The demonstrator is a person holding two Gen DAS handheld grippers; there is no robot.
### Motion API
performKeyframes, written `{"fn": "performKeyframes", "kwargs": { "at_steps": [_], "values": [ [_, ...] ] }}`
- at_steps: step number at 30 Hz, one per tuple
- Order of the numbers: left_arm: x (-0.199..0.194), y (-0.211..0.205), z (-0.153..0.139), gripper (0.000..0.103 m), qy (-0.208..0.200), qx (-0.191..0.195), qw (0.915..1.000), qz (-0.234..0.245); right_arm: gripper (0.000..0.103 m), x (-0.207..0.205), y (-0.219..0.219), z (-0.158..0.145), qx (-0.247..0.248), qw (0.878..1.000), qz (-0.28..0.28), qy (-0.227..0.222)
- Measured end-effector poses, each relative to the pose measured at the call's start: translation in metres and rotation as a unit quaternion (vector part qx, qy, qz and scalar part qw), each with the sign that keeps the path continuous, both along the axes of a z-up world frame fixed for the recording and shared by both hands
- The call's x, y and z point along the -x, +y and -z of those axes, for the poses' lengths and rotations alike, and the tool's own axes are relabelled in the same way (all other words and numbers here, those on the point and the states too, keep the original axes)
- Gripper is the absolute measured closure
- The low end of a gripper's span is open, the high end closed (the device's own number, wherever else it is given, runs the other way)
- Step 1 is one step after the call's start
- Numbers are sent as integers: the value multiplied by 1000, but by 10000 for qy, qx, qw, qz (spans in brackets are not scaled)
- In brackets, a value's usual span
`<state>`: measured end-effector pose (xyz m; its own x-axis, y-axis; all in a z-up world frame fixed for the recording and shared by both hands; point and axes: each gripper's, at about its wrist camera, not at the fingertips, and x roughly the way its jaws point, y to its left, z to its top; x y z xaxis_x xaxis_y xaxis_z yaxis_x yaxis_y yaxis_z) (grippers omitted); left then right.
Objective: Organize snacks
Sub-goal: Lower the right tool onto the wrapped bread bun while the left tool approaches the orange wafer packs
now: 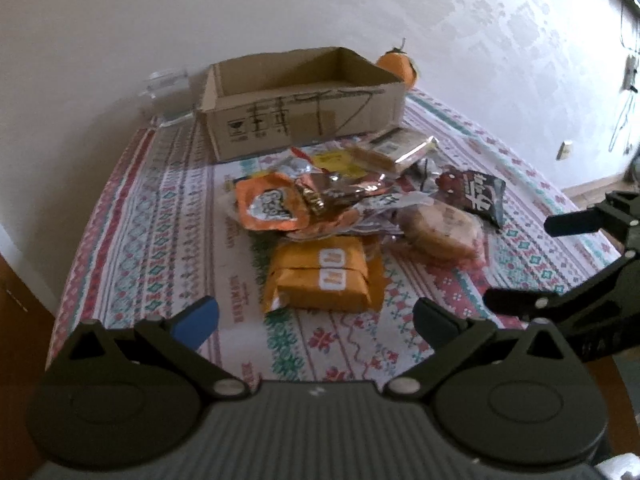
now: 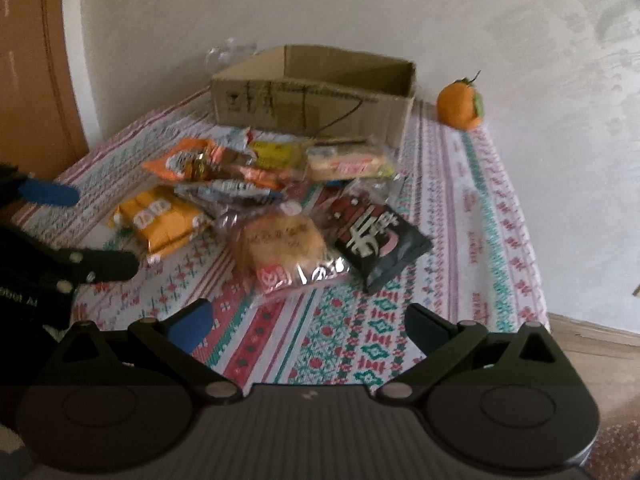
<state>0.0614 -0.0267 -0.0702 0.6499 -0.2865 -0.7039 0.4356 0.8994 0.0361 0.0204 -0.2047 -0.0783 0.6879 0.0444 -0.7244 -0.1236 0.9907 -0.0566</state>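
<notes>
Snacks (image 1: 352,216) in crinkled foil and plastic wrappers lie heaped on a patterned woven tablecloth (image 1: 160,208), just in front of a cardboard box (image 1: 304,104). Nearest the left gripper (image 1: 316,316) sit two rectangular yellow-orange packets (image 1: 320,276), side by side and touching; beside them lies a round, flat biscuit (image 2: 278,242) in clear film, and next to that a glossy black pouch (image 2: 376,240) with white lettering. Farther back, an orange foil bag (image 1: 272,208) overlaps shiny brown wrappers, and a wafer block (image 2: 348,164) rests close to the box wall. The box is open-topped, corrugated, with black printed marks on its front. A round orange fruit (image 2: 460,104) stands near the box's corner, and a clear glass vessel (image 1: 168,88) stands at the other end. Both the left gripper and the right gripper (image 2: 308,324) have fingers spread wide, holding nothing.
</notes>
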Motion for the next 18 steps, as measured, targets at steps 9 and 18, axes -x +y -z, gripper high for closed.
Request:
{"fn": "performKeyframes", "kwargs": {
  "at_steps": [9,18],
  "values": [
    [-12,-14,12,0,107,-189,9995,220,0,-4,1,13,219,9993,-265,116],
    [-32,-22,21,0,218,-257,9991,264,0,-10,-7,14,118,9986,-499,136]
  ]
}}
